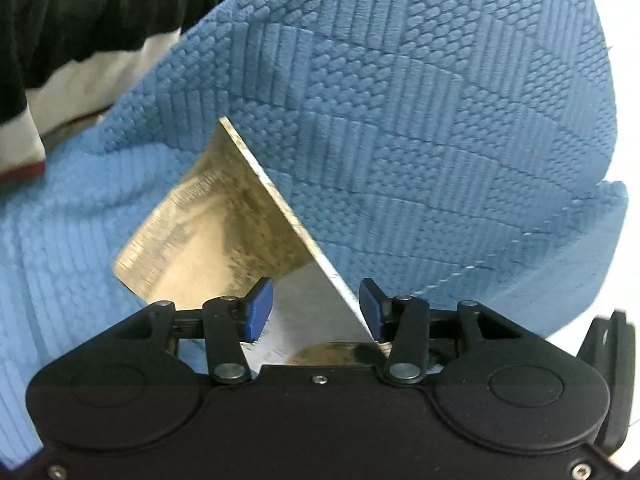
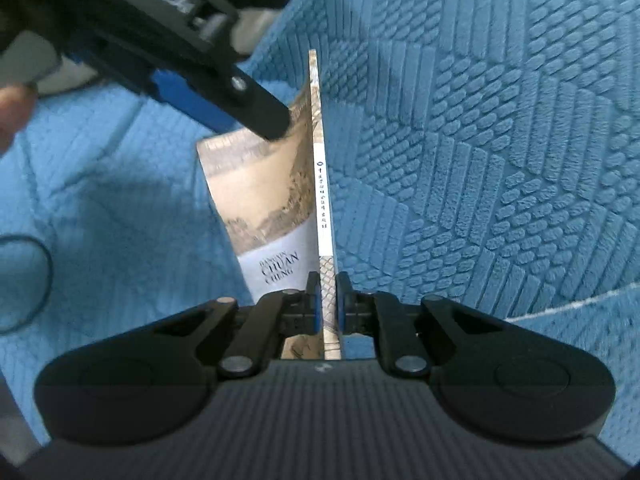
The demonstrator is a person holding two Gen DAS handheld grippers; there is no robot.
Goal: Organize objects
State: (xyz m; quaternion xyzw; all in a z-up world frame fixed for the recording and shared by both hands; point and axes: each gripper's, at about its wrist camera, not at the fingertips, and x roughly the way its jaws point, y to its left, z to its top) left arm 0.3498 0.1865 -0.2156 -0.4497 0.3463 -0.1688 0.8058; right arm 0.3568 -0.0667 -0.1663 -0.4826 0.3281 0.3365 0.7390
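A thin book (image 1: pixel 208 232) with a beige landscape cover stands on edge against a blue textured cushion (image 1: pixel 400 100). My left gripper (image 1: pixel 316 308) is open around the book's near corner; the blue pads stand wide apart, with the cover's edge close to the right pad (image 1: pixel 370 312). In the right wrist view the book (image 2: pixel 268 192) shows its white spine and the words "CHUAN CHENG". My right gripper (image 2: pixel 328 292) is shut on the spine at its near end. One of the left gripper's fingers (image 2: pixel 256 108) reaches over the book's far top corner.
The cushion (image 2: pixel 480 140) fills the right side, and a blue quilted cover (image 2: pixel 120 200) lies under the book. Black and white fabric (image 1: pixel 80 40) sits at the upper left. A person's fingertip (image 2: pixel 12 112) shows at the left edge, above a thin dark cable loop (image 2: pixel 44 272).
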